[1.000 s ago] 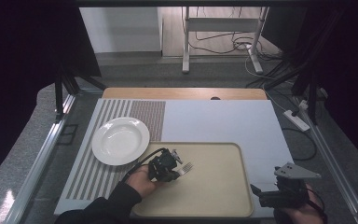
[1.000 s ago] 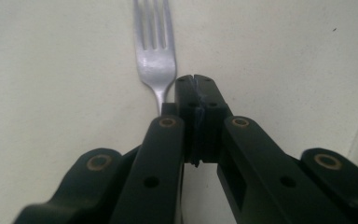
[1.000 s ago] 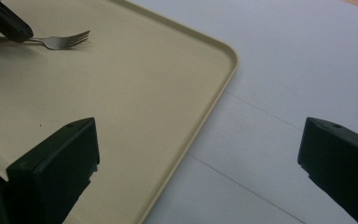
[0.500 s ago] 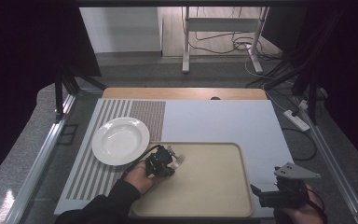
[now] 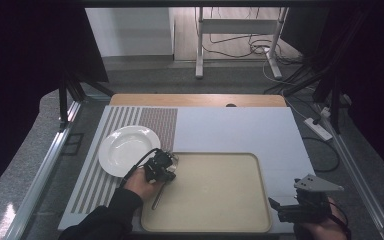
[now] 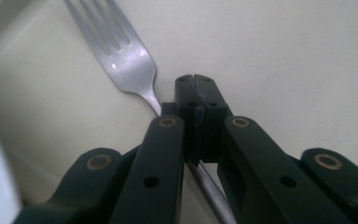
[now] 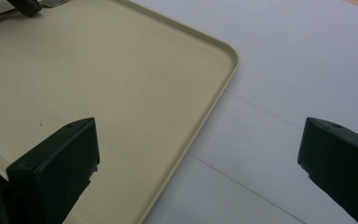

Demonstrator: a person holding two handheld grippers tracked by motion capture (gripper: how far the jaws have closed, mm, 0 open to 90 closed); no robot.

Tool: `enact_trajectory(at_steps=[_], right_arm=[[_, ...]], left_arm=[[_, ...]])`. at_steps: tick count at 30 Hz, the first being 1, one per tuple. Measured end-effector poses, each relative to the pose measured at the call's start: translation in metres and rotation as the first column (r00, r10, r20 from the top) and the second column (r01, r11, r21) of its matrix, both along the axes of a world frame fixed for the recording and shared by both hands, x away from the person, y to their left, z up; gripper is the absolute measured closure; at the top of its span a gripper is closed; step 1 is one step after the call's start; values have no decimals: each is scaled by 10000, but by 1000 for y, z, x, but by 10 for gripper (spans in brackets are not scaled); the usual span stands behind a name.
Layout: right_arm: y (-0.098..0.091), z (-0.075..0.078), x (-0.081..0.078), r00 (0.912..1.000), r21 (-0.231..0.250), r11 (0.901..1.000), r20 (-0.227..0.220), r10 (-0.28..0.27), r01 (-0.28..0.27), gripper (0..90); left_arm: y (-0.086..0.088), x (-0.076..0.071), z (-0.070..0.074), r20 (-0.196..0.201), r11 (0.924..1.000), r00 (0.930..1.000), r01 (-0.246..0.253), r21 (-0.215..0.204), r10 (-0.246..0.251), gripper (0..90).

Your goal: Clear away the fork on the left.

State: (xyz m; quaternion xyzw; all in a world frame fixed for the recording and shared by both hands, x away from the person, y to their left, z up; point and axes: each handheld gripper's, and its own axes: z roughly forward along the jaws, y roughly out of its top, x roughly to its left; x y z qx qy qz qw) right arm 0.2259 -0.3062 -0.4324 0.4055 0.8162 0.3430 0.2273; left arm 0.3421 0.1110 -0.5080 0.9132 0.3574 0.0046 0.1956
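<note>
Two grippers, left gripper [image 6: 196,80] pinching fork [image 6: 121,56], shifted toward 9 o'clock on tray [image 5: 230,200], plate [image 5: 125,147] at 10 o'clock, right gripper [image 7: 198,154] spread.

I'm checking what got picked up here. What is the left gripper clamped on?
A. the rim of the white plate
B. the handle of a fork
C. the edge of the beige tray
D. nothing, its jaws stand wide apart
B: in the left gripper view the left gripper has its jaws pressed together on the fork at the neck of its handle, over the tray, with the white plate off to the side.
</note>
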Motion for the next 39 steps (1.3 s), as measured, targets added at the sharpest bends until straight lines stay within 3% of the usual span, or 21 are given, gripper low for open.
enact_trajectory(at_steps=[9, 16, 22, 25, 31, 35, 39], right_arm=[[0, 0, 0, 10000, -2, 10000, -1, 3, -3, 0], [0, 0, 0, 10000, -4, 10000, -5, -4, 4, 0], [0, 0, 0, 10000, 21, 10000, -6, -11, 11, 0], [0, 0, 0, 10000, 25, 10000, 0, -17, 17, 0], [0, 0, 0, 10000, 25, 10000, -2, -14, 14, 0], [0, 0, 0, 10000, 35, 10000, -17, -21, 21, 0], [-1, 0, 0, 10000, 46, 10000, -18, -17, 17, 0]], left_arm=[[19, 6, -1, -166, 9985, 9984, -547, -70, 546, 883], [19, 6, -1, -167, 9982, 9981, -587, -120, 585, 870], [16, 2, 3, 295, 9987, 9983, -502, -38, 503, 787], [17, -1, 9, 564, 9982, 9970, -504, -310, 521, 768], [22, -4, 15, 454, 9926, 9982, -329, -1166, 384, 727], [24, -6, 20, 753, 9895, 9961, -350, -1401, 459, 637], [27, -9, 23, 1064, 9892, 9922, -497, -1376, 646, 497]])
